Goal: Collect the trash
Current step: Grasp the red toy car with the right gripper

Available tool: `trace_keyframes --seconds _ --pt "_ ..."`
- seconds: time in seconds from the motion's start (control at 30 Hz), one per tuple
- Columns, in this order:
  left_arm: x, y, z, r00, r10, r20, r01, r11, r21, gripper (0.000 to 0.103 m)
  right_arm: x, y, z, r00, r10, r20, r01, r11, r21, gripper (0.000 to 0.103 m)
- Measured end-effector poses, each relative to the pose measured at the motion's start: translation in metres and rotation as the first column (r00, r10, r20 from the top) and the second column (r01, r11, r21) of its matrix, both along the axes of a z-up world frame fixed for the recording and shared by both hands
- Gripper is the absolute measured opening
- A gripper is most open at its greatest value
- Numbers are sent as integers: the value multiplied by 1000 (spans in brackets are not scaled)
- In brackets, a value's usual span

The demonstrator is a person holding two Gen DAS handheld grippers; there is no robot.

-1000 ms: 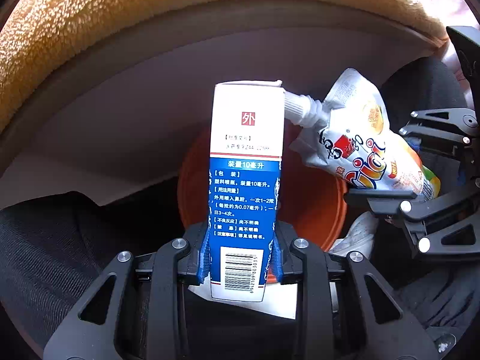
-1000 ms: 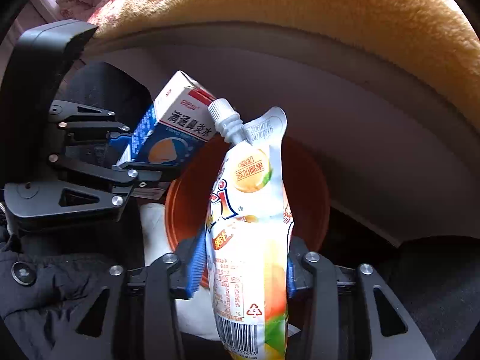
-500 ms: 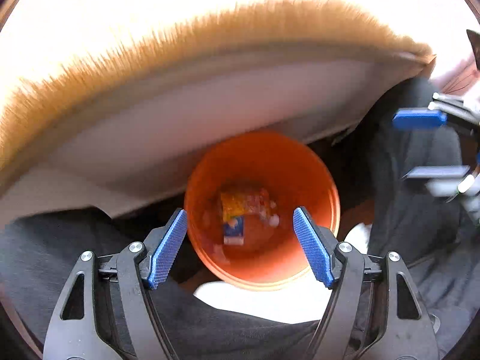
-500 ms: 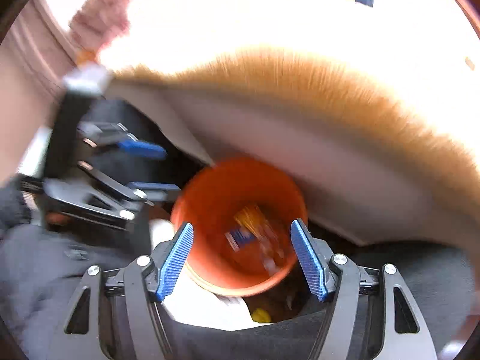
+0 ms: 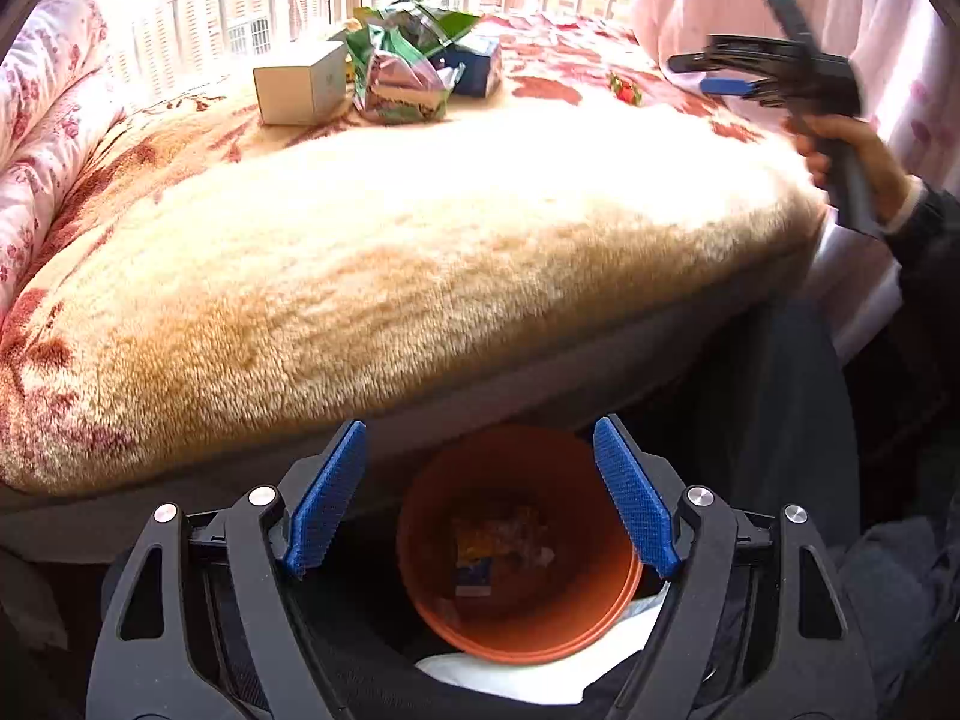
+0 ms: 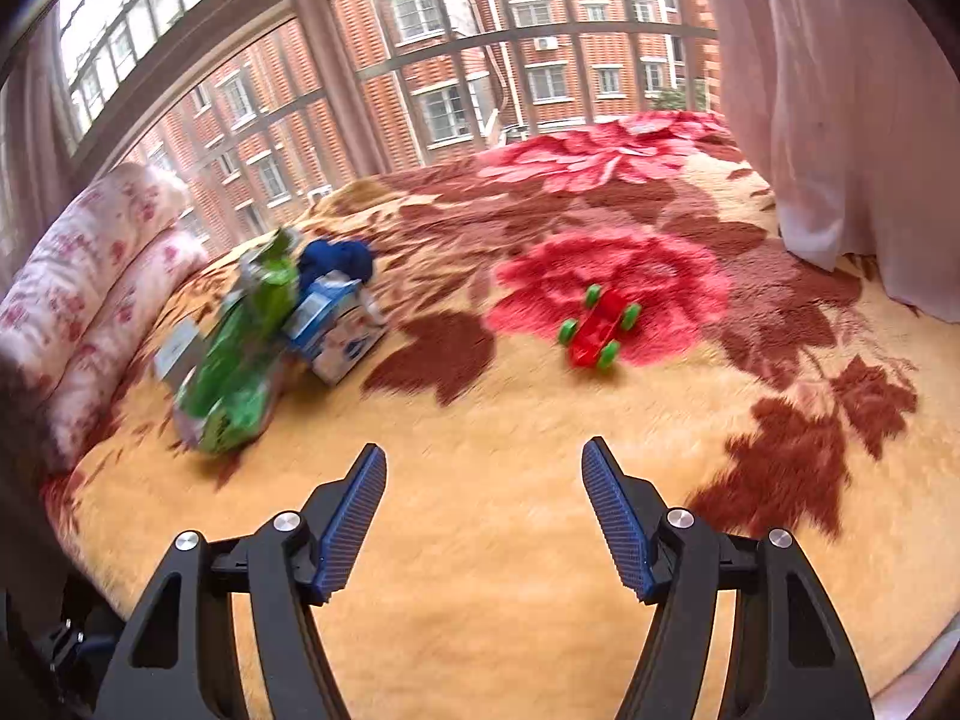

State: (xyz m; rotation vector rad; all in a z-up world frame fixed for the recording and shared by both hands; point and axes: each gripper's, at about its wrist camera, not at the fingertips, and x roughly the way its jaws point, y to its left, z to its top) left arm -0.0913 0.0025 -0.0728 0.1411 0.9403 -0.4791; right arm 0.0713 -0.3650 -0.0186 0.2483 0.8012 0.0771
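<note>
My left gripper [image 5: 480, 438] is open and empty, just above the orange bin [image 5: 517, 546] that stands on the floor by the bed edge. Dropped packaging [image 5: 480, 552] lies at the bin's bottom. My right gripper [image 6: 483, 459] is open and empty over the bed; it also shows at the upper right of the left wrist view [image 5: 774, 75]. On the blanket lie a green snack bag [image 6: 240, 354] [image 5: 399, 69], a blue and white carton [image 6: 333, 330] [image 5: 474, 66] and a white box [image 5: 300, 81] [image 6: 177, 348].
A red toy car with green wheels [image 6: 597, 327] sits on the floral blanket [image 6: 510, 408]. Rolled floral bedding [image 6: 90, 276] lies at the left by the window. A pink curtain [image 6: 840, 90] hangs at the right. Dark clothing [image 5: 900, 570] is beside the bin.
A second ago both grippers held a carton and a juice pouch over the bin. Both opened and the items fell in. Both have since risen; the right one now faces the bed.
</note>
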Motion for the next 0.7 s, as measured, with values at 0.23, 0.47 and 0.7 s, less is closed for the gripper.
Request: trace_keyframes --seconds 0.23,0.47,0.7 --pt "6 -7 8 1000 12 -8 -12 1000 -10 76 82 -39 -19 978 -186 -95 193 978 73 68" --pt "7 -7 3 999 43 -10 -43 999 -21 76 122 -51 -54 917 -326 -229 366 917 160 67" --pt "2 3 10 998 66 14 -66 997 -28 76 127 -35 -70 905 -355 -233 383 920 86 46"
